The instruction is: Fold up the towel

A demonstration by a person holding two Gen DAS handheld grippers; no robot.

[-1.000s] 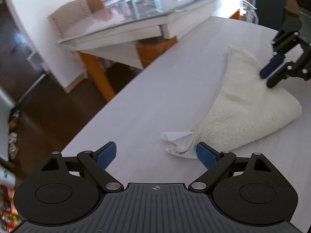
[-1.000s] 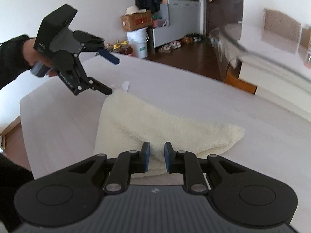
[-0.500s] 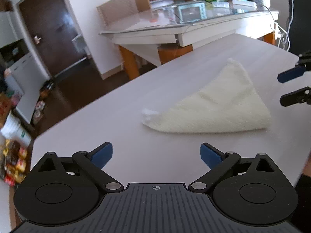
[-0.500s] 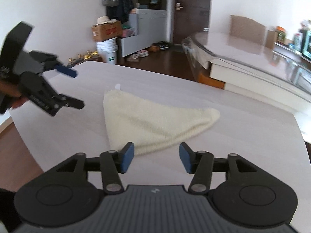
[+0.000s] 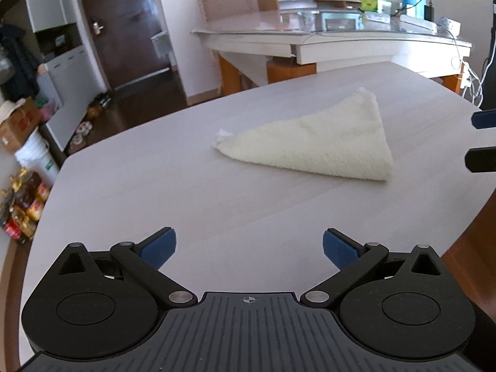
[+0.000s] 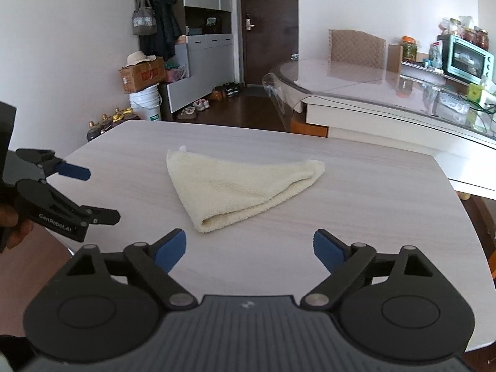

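You hold the left gripper low over the near edge of the pale wooden table, level and aimed across the top, with its blue-padded fingers spread wide and nothing between them. Your right gripper sits in much the same pose on the other side, also released and empty, pointing over the table toward the towel.

The towel lies flat near the middle of the table, cream-coloured and folded into a triangle, well apart from both tools. A small white tag sticks out at its left corner in the left view.

The right view shows the rolled, doubled edge of the towel facing you, and it catches your left gripper from the side at the frame's left, jaws apart, with part of your hand behind it. The left view shows only two finger tips of the right gripper at its right edge, one above the other with a gap between.
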